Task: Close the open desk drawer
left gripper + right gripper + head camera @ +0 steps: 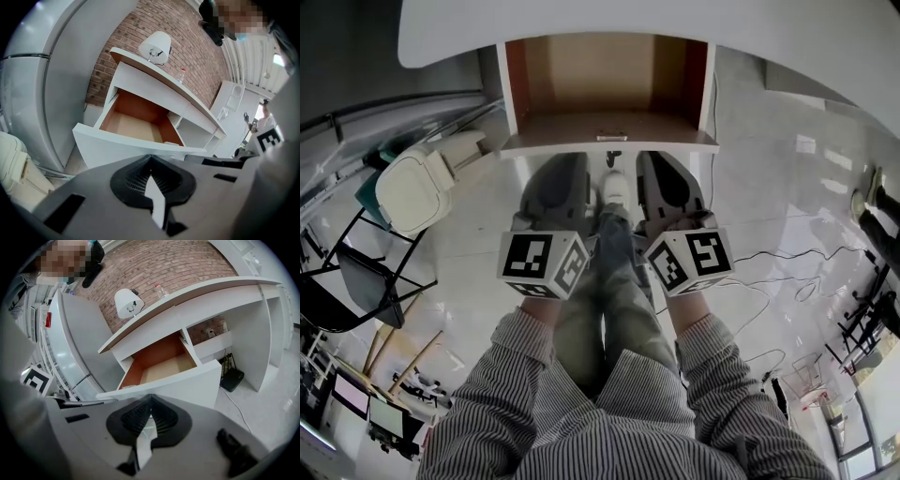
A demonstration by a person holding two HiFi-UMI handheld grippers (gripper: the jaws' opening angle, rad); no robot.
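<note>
The desk drawer (609, 143) stands pulled out under the white desk top (675, 23), and its brown inside is empty. My left gripper (565, 161) and right gripper (656, 161) hover side by side just short of its white front, jaws pointing at it. In the left gripper view the drawer front (122, 145) lies right past the left gripper (151, 159), whose pads meet with nothing between. The right gripper view shows the same: drawer front (173, 383) just beyond the right gripper (150, 399), pads together. Neither visibly touches the front.
A white lamp (127, 302) and a bottle (161, 289) stand on the desk top. A cream-coloured bin (417, 183) and a black chair (347, 281) are at the left. Cables (787, 281) trail over the floor at the right. A black box (233, 378) sits under the desk.
</note>
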